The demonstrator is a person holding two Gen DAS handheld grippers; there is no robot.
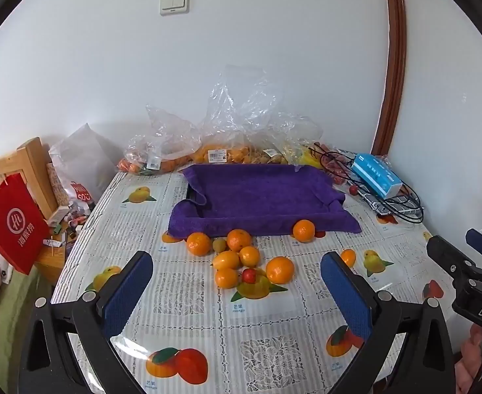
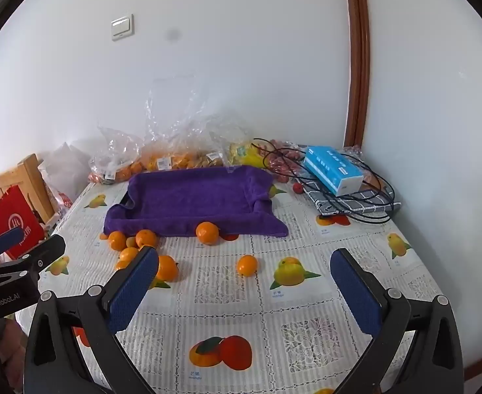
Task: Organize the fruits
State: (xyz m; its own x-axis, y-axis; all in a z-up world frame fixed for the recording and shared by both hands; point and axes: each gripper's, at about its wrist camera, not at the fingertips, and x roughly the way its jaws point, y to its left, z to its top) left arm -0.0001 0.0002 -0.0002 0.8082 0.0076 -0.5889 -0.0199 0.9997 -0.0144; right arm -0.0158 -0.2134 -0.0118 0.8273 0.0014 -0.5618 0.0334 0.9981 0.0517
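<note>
Toward the back of the table (image 1: 306, 298), centre of the left wrist view: a tray draped in a purple towel (image 1: 260, 197), nothing inside. Behind it, against the wall, crumpled clear plastic bags (image 1: 237, 124) of orange and yellow fruit. To the right of the tray: a blue tissue box (image 1: 375, 174) resting on a checked cloth with black cables (image 1: 401, 207) looped around, and a small red fruit (image 1: 353, 189) just beside. At the left edge of the frame, off the table: a red paper bag (image 1: 12, 226) hanging by a wooden frame (image 1: 34, 164).

Loose fruit lay on the printed tablecloth, in front of the tray: a cluster of oranges (image 1: 237, 256) in mid-frame, with a small greenish fruit (image 1: 219, 245) and a small red one (image 1: 249, 275) among them. One orange (image 1: 304, 230) touched the towel's front edge, right of centre. Another small orange (image 1: 348, 257) sat apart, partly hidden behind a blue pad in the left wrist view, plain in the lower middle of the right wrist view.

Left gripper (image 1: 237, 292), bottom of its own frame: blue pads spread wide, gripping nothing, touching nothing, tilted down over the tablecloth with the cluster just ahead. Right gripper (image 2: 244, 292): pads likewise spread wide and empty, the lone small orange ahead between them, its left pad covering part of the cluster. Each gripper showed at the other view's edge.
</note>
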